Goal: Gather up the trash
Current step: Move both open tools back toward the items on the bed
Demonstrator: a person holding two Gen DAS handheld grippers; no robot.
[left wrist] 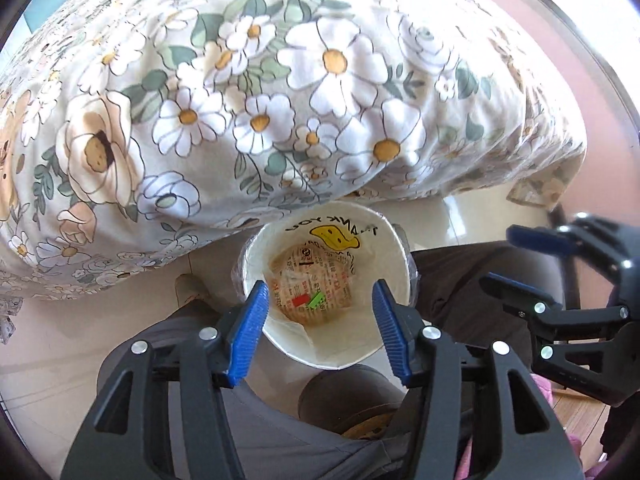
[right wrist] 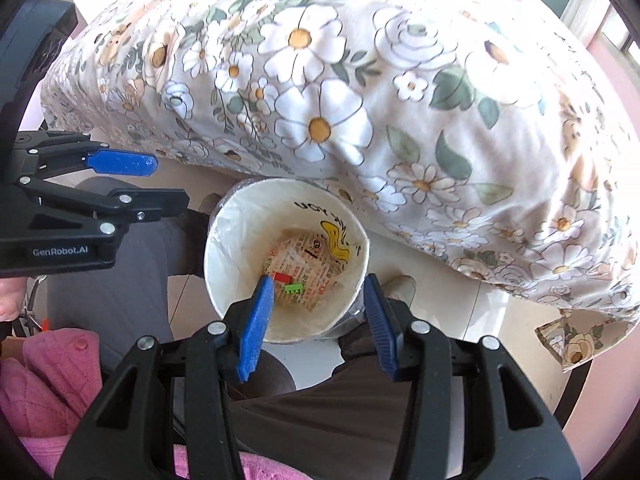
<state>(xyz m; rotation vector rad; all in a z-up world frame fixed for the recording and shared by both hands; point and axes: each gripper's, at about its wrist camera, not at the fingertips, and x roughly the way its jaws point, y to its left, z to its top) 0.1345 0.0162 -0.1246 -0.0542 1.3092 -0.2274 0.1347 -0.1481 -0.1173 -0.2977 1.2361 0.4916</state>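
A white trash bin (left wrist: 384, 248) lined with a plastic bag stands on the floor by the table; it also shows in the right wrist view (right wrist: 224, 256). At its bottom lie a printed wrapper (left wrist: 320, 280), a red scrap (left wrist: 299, 301) and a green scrap (left wrist: 316, 300), seen too in the right wrist view as wrapper (right wrist: 316, 276), red (right wrist: 283, 278) and green (right wrist: 294, 289). My left gripper (left wrist: 320, 328) is open and empty above the bin. My right gripper (right wrist: 318, 320) is open and empty above it too, and shows at the right of the left wrist view (left wrist: 516, 260).
A table with a floral cloth (left wrist: 280, 92) hangs over the bin's far side; it fills the upper right wrist view (right wrist: 380, 100). The person's grey trousers (left wrist: 280, 432) and pink garment (right wrist: 52, 380) are below. A dark chair leg (right wrist: 576, 384) stands at right.
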